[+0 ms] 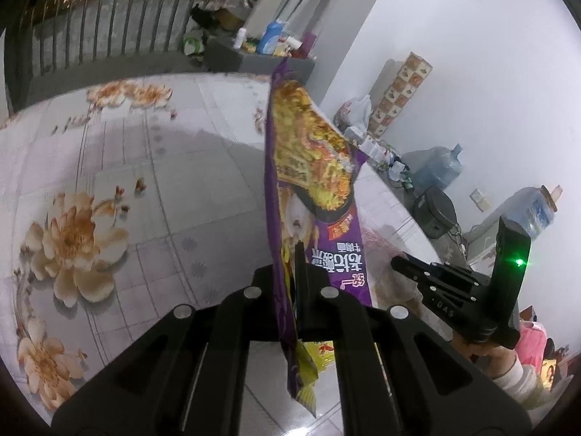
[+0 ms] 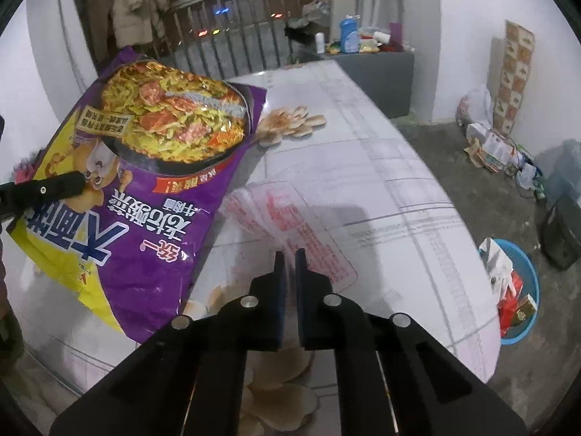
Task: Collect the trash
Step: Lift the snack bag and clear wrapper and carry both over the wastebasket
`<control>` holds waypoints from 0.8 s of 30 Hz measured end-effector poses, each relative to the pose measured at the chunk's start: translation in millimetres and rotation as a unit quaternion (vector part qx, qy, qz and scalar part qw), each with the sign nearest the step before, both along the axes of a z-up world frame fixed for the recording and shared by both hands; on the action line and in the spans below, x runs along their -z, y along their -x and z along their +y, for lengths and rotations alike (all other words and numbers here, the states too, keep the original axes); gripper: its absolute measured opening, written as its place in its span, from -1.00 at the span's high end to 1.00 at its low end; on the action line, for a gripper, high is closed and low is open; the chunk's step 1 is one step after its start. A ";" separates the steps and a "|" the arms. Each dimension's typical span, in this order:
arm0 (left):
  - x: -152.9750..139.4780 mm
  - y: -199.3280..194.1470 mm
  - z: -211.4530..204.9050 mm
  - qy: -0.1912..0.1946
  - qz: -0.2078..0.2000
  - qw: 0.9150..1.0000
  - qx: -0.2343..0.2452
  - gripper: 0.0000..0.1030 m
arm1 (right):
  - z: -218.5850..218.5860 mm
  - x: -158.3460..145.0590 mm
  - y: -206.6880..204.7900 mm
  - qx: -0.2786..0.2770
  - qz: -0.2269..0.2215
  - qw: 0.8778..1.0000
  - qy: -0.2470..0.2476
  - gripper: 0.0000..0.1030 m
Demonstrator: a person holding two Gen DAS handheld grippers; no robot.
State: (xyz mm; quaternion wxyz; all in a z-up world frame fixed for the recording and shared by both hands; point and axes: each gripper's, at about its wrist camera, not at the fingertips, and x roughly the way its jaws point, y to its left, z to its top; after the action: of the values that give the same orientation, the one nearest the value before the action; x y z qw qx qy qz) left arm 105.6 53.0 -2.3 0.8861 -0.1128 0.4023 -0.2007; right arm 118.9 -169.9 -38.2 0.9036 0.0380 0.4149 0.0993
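In the left wrist view the purple noodle packet (image 1: 308, 167) stands edge-on, so its front print is mostly hidden. At the lower right, the person's sleeve (image 1: 515, 378) is cut by the frame edge. The small things on the grey cabinet (image 2: 377, 65) — too blurred to tell.

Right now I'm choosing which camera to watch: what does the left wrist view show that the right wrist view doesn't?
Left wrist only: the left gripper shut on the purple noodle bag, plus the water jug.
Right wrist only: the right gripper shut on a clear printed wrapper, and the blue basin of trash on the floor.
Both: bag, flowered table, railing.
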 end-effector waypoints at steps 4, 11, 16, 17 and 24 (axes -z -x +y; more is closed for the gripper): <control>-19.8 -5.9 -13.8 -0.004 -0.022 1.000 0.017 0.96 | -22.7 -13.8 8.8 0.033 -0.023 0.999 -0.018 0.91; -55.6 -24.2 -85.9 -0.016 -0.056 0.994 0.091 0.97 | -103.7 -39.1 35.0 0.138 -0.075 0.987 -0.042 0.91; -71.9 -41.5 -167.2 -0.022 -0.069 0.983 0.166 0.97 | -177.1 -46.7 62.0 0.231 -0.101 0.966 -0.060 0.91; -72.9 -46.0 -187.6 -0.023 -0.068 0.980 0.185 0.97 | -192.9 -46.4 67.7 0.252 -0.105 0.960 -0.063 0.91; -47.7 -86.1 -328.6 -0.020 -0.007 0.954 0.299 0.97 | -275.7 -26.5 100.1 0.363 -0.107 0.921 -0.091 0.91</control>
State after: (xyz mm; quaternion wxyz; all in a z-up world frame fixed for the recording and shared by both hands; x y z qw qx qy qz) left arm 191.7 -275.6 45.4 0.7903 0.0320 0.4152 -0.4495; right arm 18.7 -445.6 -11.7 0.9092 0.2576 0.2628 -0.1948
